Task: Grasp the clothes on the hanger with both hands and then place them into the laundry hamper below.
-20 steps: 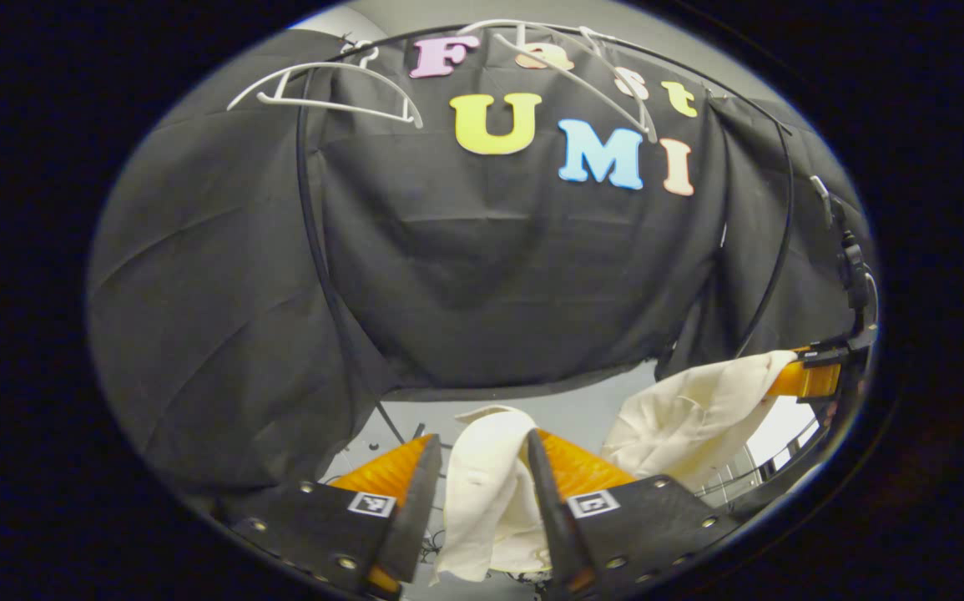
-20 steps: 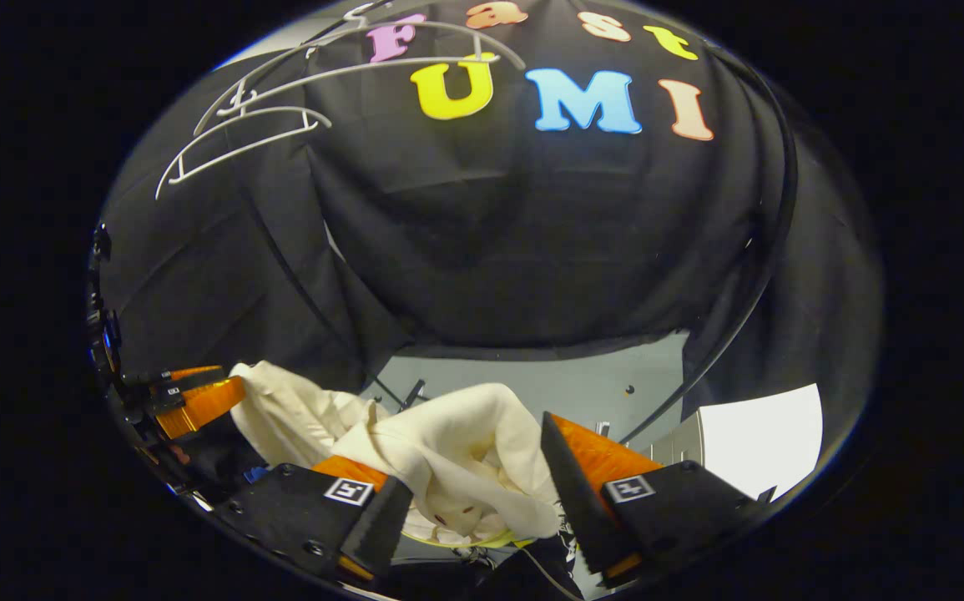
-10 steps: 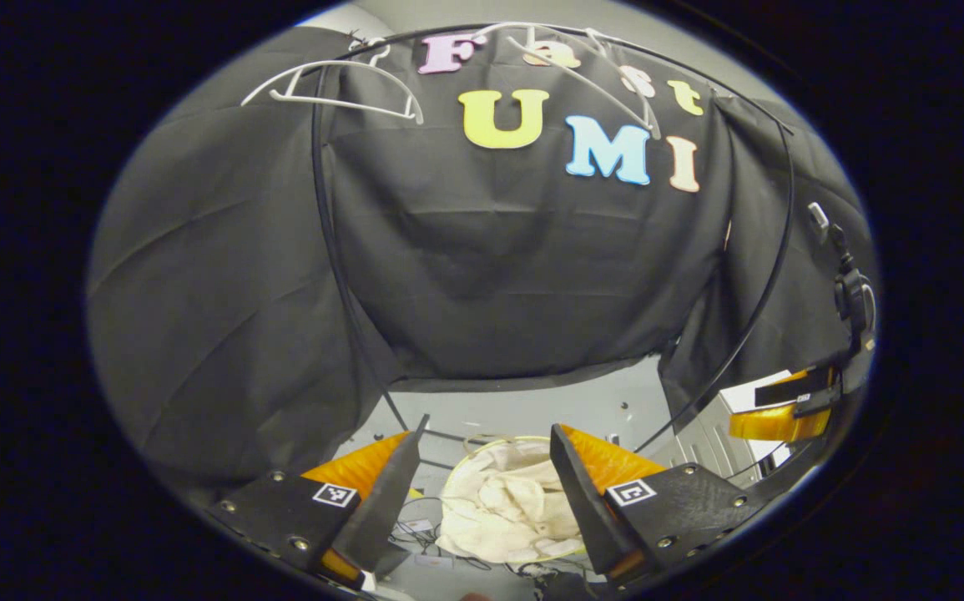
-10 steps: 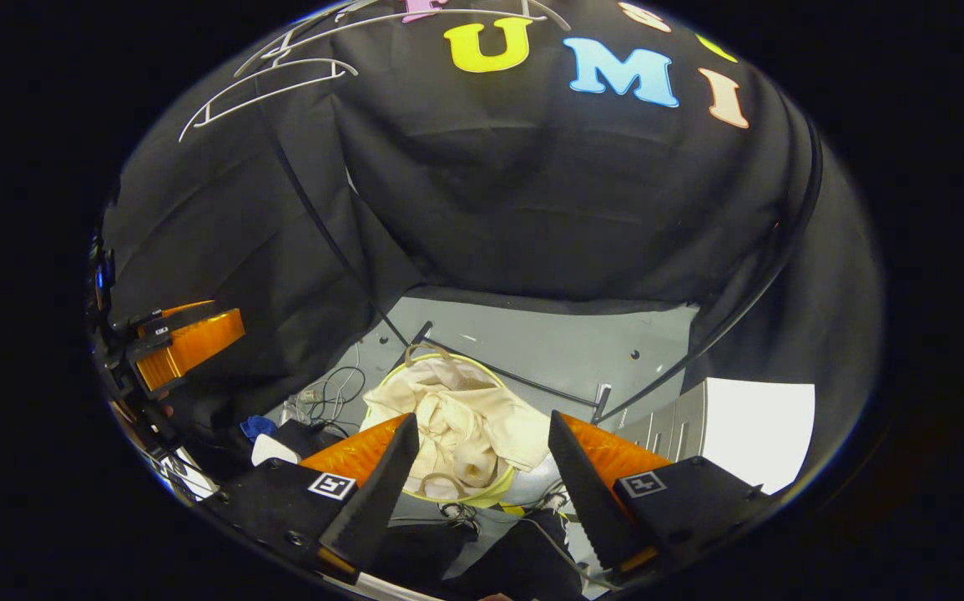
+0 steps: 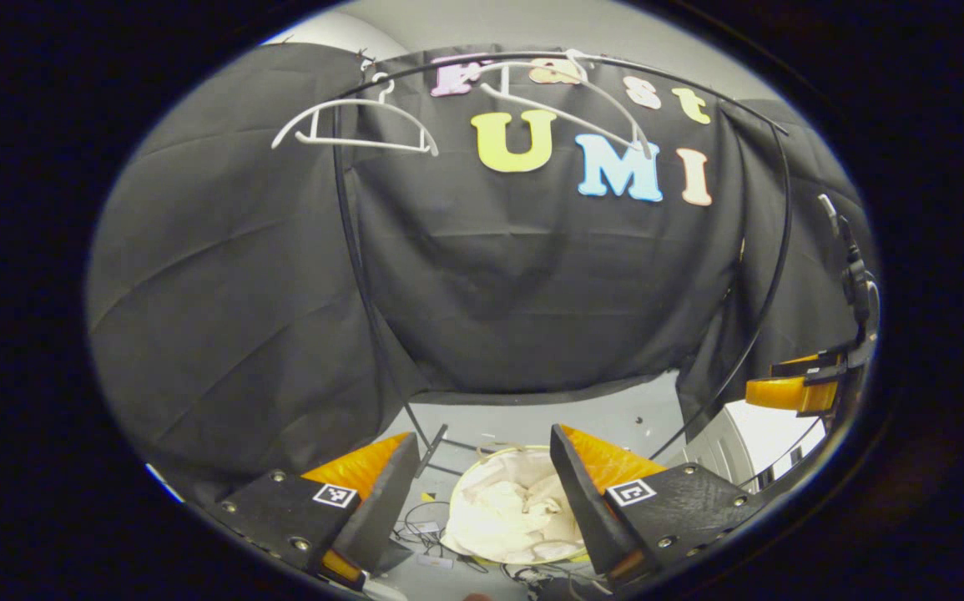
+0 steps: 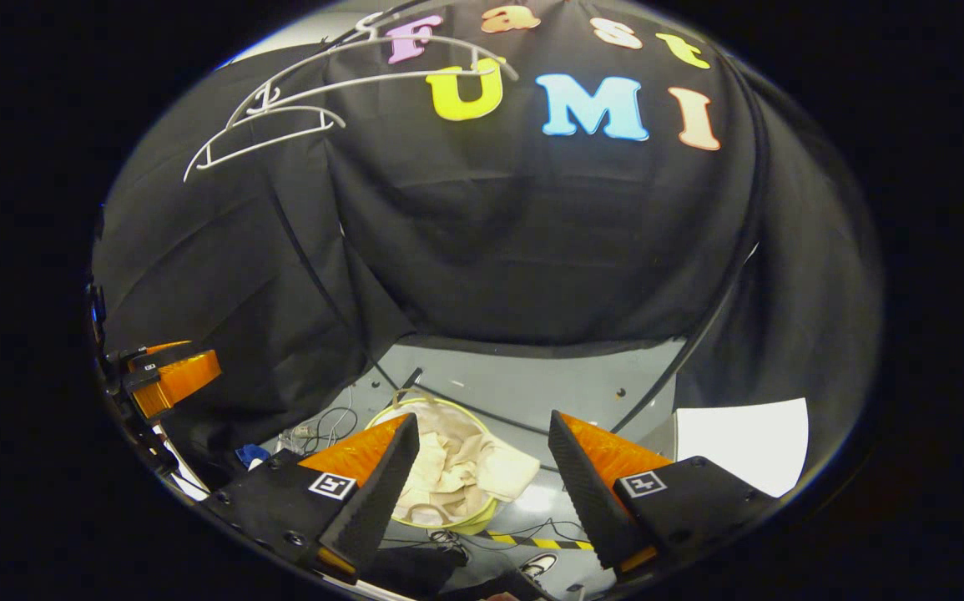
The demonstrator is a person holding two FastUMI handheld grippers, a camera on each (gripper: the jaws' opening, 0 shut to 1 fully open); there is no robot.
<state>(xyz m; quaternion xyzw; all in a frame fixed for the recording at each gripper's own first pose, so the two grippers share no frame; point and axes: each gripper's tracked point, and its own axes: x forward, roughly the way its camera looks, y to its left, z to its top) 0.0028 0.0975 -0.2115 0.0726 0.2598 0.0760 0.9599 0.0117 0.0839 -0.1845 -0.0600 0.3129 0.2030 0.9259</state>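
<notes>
The left gripper [image 5: 482,488] is released, holding nothing, and so is the right gripper [image 6: 482,476]. Between and below their fingers, the cream clothes [image 5: 515,513] lie bunched in the round laundry hamper [image 6: 475,524] on the grey floor [image 6: 523,388]. Loose cables [image 6: 327,421] lie beside the hamper. Bare white hangers [image 5: 356,125] hang overhead on the black rail [image 5: 532,57], well apart from both grippers.
</notes>
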